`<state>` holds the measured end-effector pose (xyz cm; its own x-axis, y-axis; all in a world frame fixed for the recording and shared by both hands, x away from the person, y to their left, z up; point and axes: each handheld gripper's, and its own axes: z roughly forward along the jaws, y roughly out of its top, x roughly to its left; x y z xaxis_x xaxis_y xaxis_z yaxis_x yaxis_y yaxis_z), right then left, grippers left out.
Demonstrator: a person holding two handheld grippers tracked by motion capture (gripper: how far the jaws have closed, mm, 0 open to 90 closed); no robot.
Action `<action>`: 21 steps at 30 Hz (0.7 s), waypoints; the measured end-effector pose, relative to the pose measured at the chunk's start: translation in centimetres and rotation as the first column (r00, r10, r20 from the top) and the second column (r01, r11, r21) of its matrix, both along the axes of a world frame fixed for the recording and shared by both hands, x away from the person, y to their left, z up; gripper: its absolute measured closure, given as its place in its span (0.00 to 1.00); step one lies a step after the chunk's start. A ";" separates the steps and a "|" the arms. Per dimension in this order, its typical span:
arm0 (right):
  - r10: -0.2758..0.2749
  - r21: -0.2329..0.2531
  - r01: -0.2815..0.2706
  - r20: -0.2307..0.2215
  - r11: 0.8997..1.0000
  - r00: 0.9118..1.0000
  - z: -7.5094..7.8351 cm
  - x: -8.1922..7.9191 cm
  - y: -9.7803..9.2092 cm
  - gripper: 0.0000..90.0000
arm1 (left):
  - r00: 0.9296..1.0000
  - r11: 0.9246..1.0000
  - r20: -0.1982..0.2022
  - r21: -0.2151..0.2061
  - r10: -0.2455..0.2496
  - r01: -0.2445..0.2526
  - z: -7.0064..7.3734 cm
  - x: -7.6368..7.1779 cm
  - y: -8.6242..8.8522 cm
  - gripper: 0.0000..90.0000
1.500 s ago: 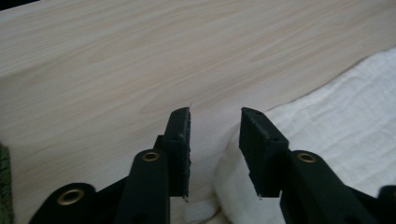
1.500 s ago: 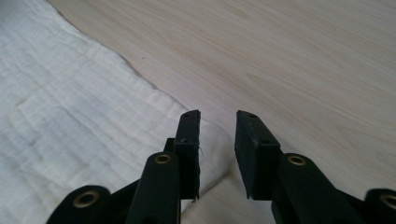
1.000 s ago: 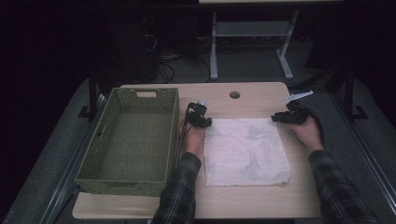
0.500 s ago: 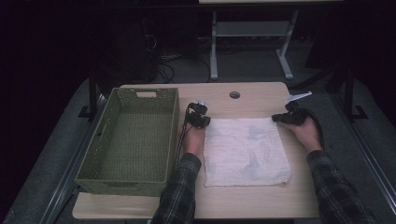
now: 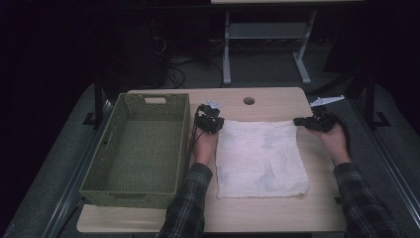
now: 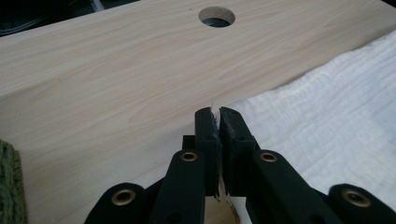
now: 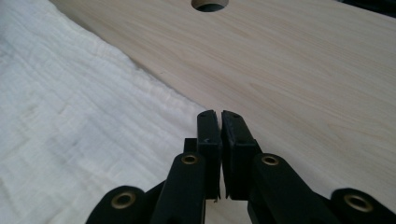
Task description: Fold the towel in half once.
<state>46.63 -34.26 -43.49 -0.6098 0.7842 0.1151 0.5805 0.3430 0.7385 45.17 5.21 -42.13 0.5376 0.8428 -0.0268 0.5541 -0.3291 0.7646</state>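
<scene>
White cloth (image 5: 260, 157) flat as before, left gripper (image 6: 217, 122) and right gripper (image 7: 219, 122) fingers pinched on far corners.

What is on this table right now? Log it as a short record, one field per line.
surface: light wooden table with a round cable hole
cloth: white towel, spread flat
basket: green woven basket, left of the towel, nothing visible inside
left gripper: at the towel's far left corner, jaws together
right gripper: at the towel's far right corner, jaws together
</scene>
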 end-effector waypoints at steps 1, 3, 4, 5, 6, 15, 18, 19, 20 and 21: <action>0.006 -0.001 -0.006 0.006 1.000 1.000 0.1 -0.3 -0.1 0.96 | 1.000 1.000 0.003 -0.003 -0.002 0.002 0.1 -0.3 0.0 0.96; 0.011 0.000 -0.011 0.016 1.000 1.000 0.3 -1.0 -0.1 0.96 | 1.000 1.000 0.007 -0.013 -0.011 0.011 0.3 -0.9 0.0 0.96; 0.013 0.000 -0.013 0.023 1.000 1.000 0.3 -1.4 -0.2 0.96 | 1.000 1.000 0.008 -0.014 -0.018 0.018 0.4 -1.3 0.0 0.96; 0.015 0.002 -0.015 0.026 1.000 1.000 0.4 -1.8 -0.2 0.96 | 1.000 1.000 0.013 -0.015 -0.023 0.023 0.4 -1.7 -0.1 0.96; 0.019 -0.002 -0.019 0.033 1.000 0.999 0.4 -2.1 -0.3 0.96 | 1.000 1.000 0.011 -0.017 -0.026 0.026 0.5 -2.1 -0.1 0.96; 0.029 0.003 -0.029 0.059 1.000 0.998 0.3 -5.3 -0.5 0.96 | 0.998 0.998 0.034 -0.027 -0.048 0.049 1.0 -4.9 0.1 0.96; 0.035 0.003 -0.036 0.075 0.999 0.997 0.4 -6.4 -0.5 0.96 | 0.998 0.998 0.043 -0.008 -0.054 0.054 1.1 -5.8 0.4 0.96; 0.033 0.004 -0.033 0.074 0.999 0.997 0.4 -6.9 -0.6 0.96 | 0.997 0.998 0.045 -0.003 -0.058 0.058 1.1 -6.0 0.5 0.96; 0.036 0.008 -0.036 0.077 0.999 0.996 0.4 -7.2 -0.6 0.96 | 0.997 0.998 0.041 -0.003 -0.060 0.060 1.1 -6.3 0.5 0.96; 0.037 0.004 -0.038 0.080 0.999 0.996 0.3 -7.6 -0.7 0.96 | 0.997 0.998 0.038 -0.006 -0.065 0.065 1.0 -6.6 0.6 0.96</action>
